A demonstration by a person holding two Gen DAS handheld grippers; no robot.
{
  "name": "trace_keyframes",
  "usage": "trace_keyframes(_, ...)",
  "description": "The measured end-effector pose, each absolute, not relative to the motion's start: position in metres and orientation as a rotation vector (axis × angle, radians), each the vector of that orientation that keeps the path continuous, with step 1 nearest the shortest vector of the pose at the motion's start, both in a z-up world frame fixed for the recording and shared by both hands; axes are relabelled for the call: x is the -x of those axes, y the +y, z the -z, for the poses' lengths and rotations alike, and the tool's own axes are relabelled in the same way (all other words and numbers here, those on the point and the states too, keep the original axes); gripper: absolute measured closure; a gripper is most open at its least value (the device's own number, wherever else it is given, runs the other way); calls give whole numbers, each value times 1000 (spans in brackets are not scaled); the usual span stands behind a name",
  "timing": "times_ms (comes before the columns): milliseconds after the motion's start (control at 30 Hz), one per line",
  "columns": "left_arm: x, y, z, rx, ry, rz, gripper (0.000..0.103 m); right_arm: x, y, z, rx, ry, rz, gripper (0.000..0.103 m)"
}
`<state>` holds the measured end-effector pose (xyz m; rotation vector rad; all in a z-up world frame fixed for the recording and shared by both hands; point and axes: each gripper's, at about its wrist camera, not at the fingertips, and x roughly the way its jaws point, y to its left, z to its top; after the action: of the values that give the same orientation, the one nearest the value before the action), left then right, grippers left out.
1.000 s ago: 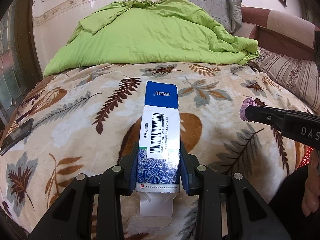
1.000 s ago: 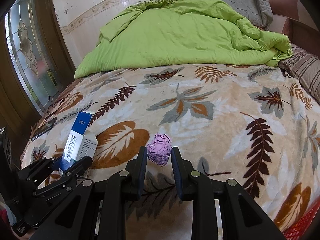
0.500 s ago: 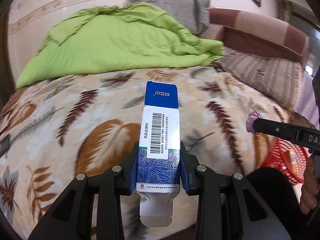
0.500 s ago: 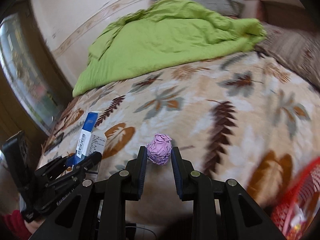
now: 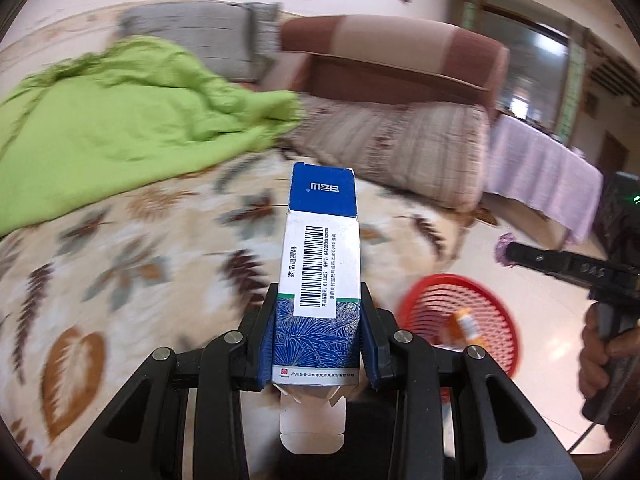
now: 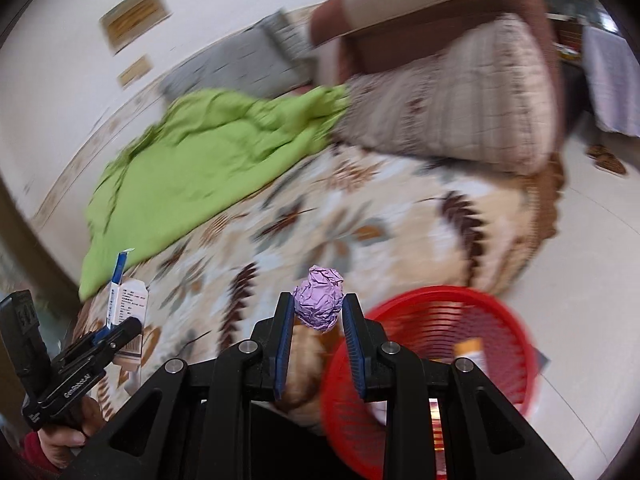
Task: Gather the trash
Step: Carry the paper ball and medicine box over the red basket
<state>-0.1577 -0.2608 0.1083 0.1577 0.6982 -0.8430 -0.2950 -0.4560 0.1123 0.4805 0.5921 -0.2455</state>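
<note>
My left gripper [image 5: 318,308] is shut on a blue and white medicine box [image 5: 322,256], held upright above the leaf-patterned bed; the same box [image 6: 124,300] shows at the left of the right wrist view. My right gripper [image 6: 318,304] is shut on a crumpled purple paper ball [image 6: 320,298], which appears small at the right of the left wrist view as a purple ball [image 5: 505,249]. A red mesh basket [image 6: 496,312] stands on the floor beside the bed, just right of the ball, with an orange and white item [image 6: 472,354] inside. The basket [image 5: 500,312] lies below the right gripper.
A green quilt [image 5: 120,120] and grey pillow [image 5: 192,40] lie on the far side of the bed [image 5: 140,240]. A striped cushion [image 5: 400,148] leans on a brown headboard [image 5: 392,56]. Pale tiled floor [image 6: 592,248] spreads to the right, with a cloth-covered table [image 5: 540,176] beyond.
Both grippers have swung right and risen, away from the bed's middle toward its edge. The red basket has come into full view. Box and paper ball stay gripped.
</note>
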Motion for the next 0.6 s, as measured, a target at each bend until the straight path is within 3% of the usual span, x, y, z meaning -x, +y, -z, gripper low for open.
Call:
trace_keyframes(400, 198, -367, -92, -231, 801, 1079, 70, 333, -511, -98, -586, 596, 349, 76)
trace_keyframes(600, 200, -384, -75, -262, 838, 1089, 70, 336, -523, -88, -606, 608, 364, 76)
